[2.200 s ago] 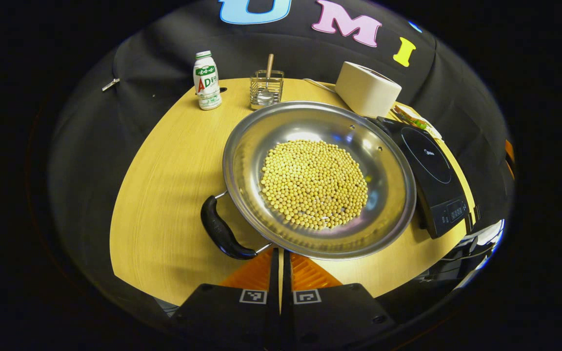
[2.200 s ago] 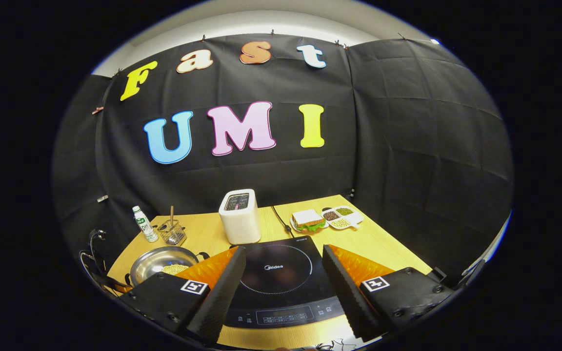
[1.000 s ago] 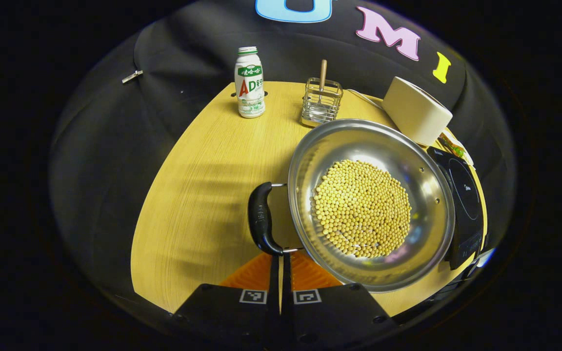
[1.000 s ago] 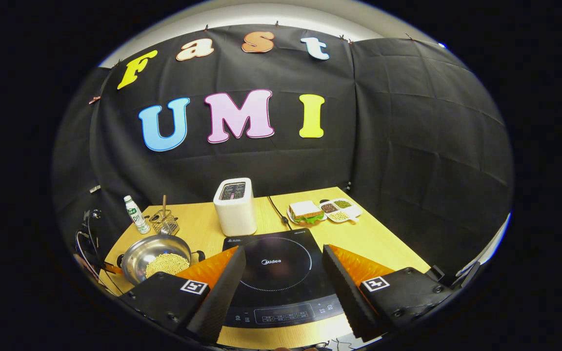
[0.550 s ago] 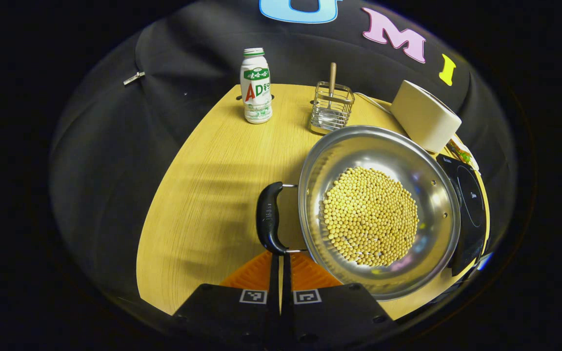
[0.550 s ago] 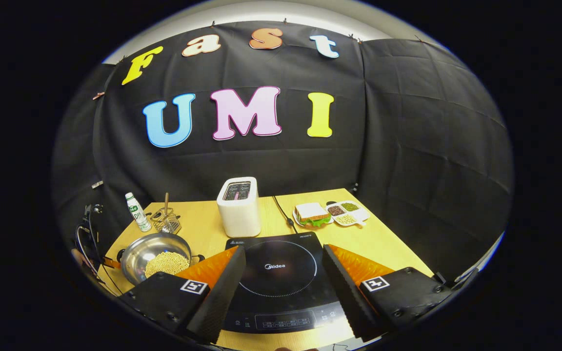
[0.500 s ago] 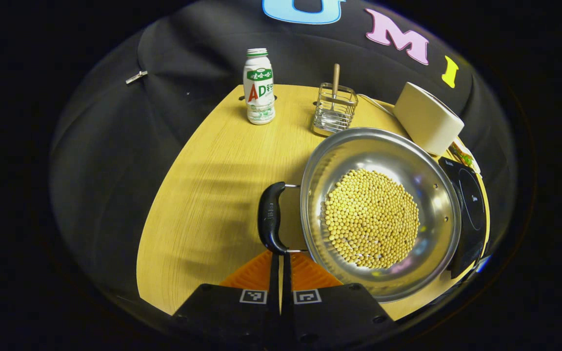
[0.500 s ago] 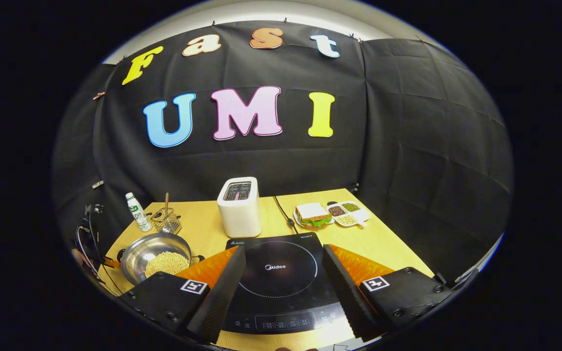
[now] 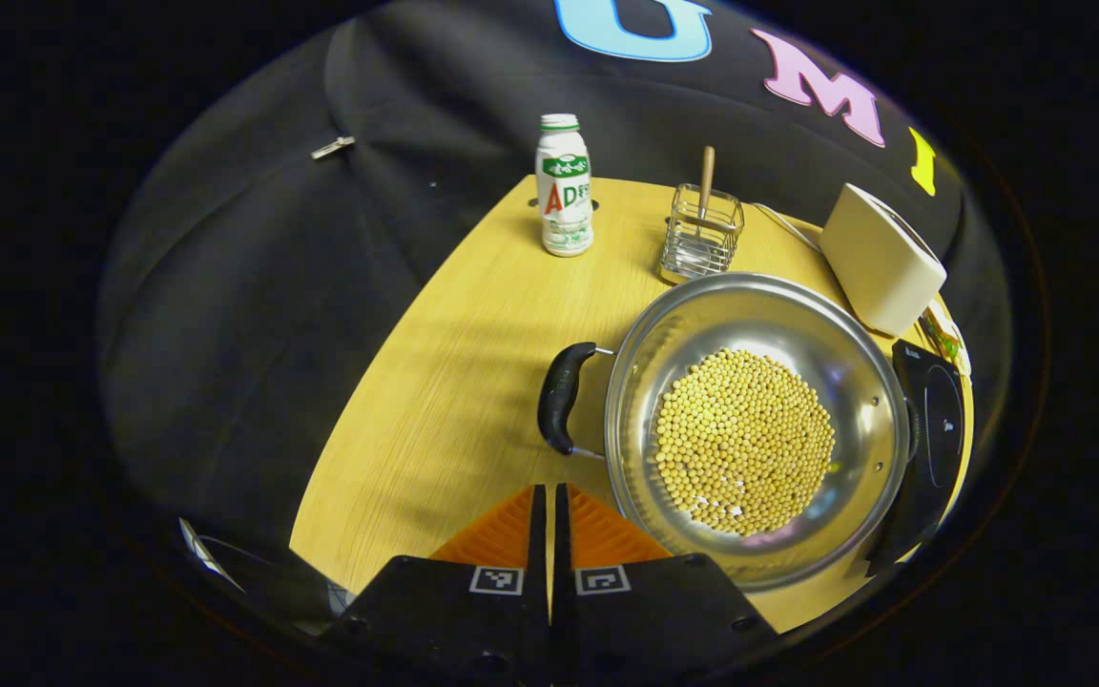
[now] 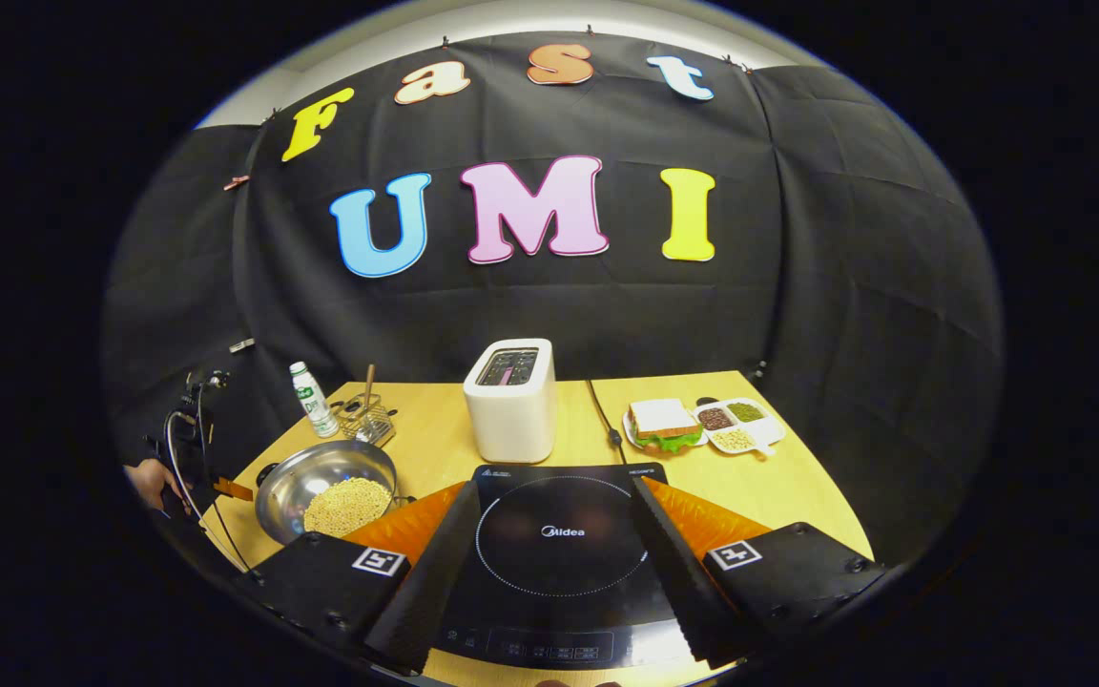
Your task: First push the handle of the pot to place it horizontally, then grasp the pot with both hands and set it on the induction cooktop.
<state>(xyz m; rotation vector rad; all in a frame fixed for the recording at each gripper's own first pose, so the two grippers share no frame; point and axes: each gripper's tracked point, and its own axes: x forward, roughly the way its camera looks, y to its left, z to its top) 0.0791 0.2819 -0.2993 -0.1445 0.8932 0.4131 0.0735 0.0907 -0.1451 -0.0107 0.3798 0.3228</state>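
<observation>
The steel pot [image 9: 750,420] of beans [image 9: 743,439] sits on the worktop [image 9: 454,363] just left of the induction cooktop [image 10: 559,553]. It looks heavy and slick; its black handle [image 9: 557,396] offers the surest hold. The left hand-held gripper [image 9: 549,506] is closed just short of it; the right hand-held gripper [image 10: 549,563] gapes above the cooktop.
</observation>
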